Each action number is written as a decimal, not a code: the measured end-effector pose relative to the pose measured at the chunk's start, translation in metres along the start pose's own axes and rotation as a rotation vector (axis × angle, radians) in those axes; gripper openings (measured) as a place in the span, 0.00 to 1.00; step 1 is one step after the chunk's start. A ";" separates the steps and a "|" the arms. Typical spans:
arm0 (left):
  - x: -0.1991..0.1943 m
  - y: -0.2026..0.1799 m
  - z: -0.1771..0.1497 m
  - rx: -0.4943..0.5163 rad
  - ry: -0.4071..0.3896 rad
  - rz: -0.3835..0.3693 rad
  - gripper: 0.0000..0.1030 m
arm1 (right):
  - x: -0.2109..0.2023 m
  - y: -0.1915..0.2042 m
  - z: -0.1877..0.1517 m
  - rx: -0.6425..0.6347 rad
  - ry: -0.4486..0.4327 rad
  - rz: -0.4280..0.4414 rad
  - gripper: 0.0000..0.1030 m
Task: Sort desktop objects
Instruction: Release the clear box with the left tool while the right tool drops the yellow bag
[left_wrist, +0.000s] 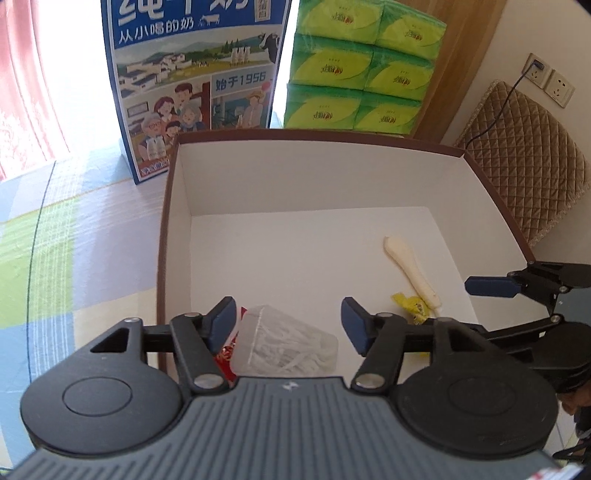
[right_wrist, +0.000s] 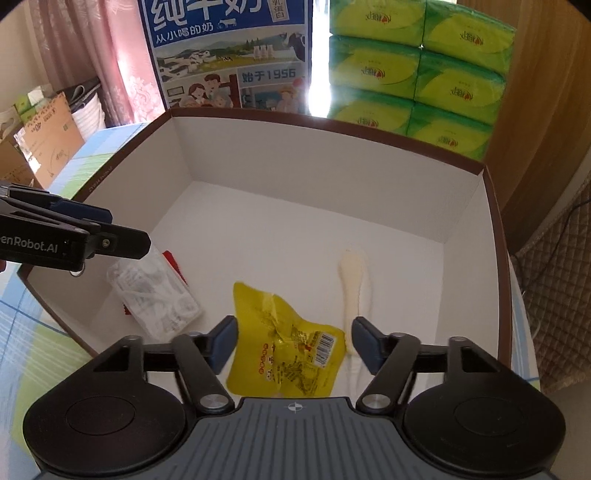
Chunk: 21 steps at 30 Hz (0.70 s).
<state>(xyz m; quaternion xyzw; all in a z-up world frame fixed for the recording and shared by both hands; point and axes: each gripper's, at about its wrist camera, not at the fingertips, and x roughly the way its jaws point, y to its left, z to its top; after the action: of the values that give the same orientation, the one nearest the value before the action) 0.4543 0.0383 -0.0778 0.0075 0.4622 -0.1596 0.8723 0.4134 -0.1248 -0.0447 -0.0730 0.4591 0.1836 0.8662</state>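
Both grippers hang over box (right_wrist: 491, 206) w/ jaws spread, nothing pinched: left gripper (left_wrist: 288, 325) above clear floss-pick case (left_wrist: 284, 347), right gripper (right_wrist: 293, 343) above yellow snack packet (right_wrist: 284, 350). White spoon (right_wrist: 352, 280) lies just beside packet on box floor.

Home — curtains (right_wrist: 122, 74), tissue packs (right_wrist: 417, 66).

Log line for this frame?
left gripper: open over floss-pick case | right gripper: open over yellow packet | both in box
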 end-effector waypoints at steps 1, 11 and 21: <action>-0.002 0.000 -0.001 0.007 -0.005 0.003 0.63 | -0.002 0.000 -0.001 -0.003 -0.004 0.005 0.72; -0.020 -0.002 -0.011 0.059 -0.038 0.025 0.75 | -0.031 -0.008 -0.005 0.002 -0.074 0.028 0.89; -0.059 -0.011 -0.031 0.118 -0.109 0.008 0.82 | -0.087 -0.030 -0.028 0.105 -0.173 0.064 0.91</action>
<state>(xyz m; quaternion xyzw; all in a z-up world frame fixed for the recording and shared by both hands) 0.3959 0.0491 -0.0463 0.0521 0.4037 -0.1831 0.8949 0.3586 -0.1825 0.0094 0.0033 0.3937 0.1925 0.8989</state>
